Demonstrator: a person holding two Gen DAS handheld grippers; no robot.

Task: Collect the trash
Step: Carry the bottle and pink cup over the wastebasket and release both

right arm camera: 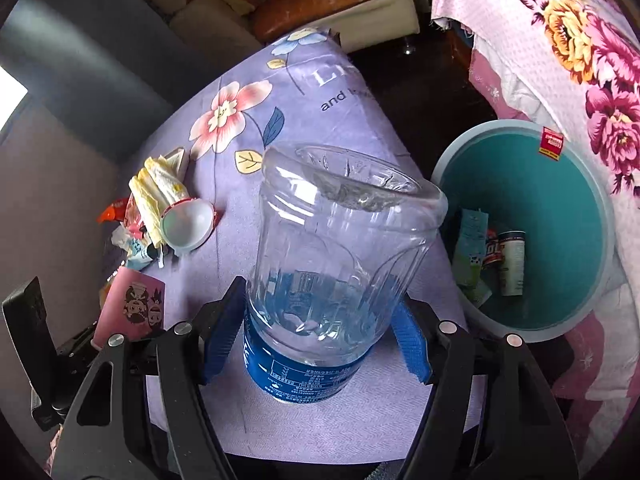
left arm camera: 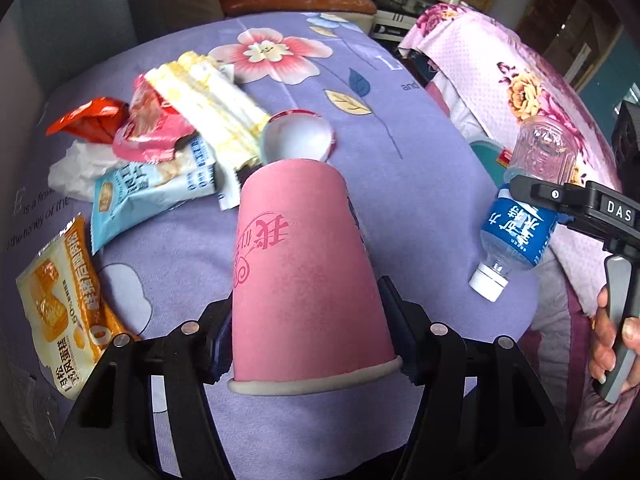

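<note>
Left gripper (left arm camera: 312, 340) clamped on inverted pink paper cup (left arm camera: 308, 264). Right gripper (right arm camera: 316, 336) clamped on clear water bottle (right arm camera: 336, 248) (cap toward camera); teal bin (right arm camera: 528, 184) at 2 o'clock, 3 items inside.

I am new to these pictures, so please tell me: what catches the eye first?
A pink paper cup fills the left view, clamped in the left tool. The right tool grips a clear water bottle near a teal bin on the right. Snack wrappers litter the purple floral cloth.
</note>
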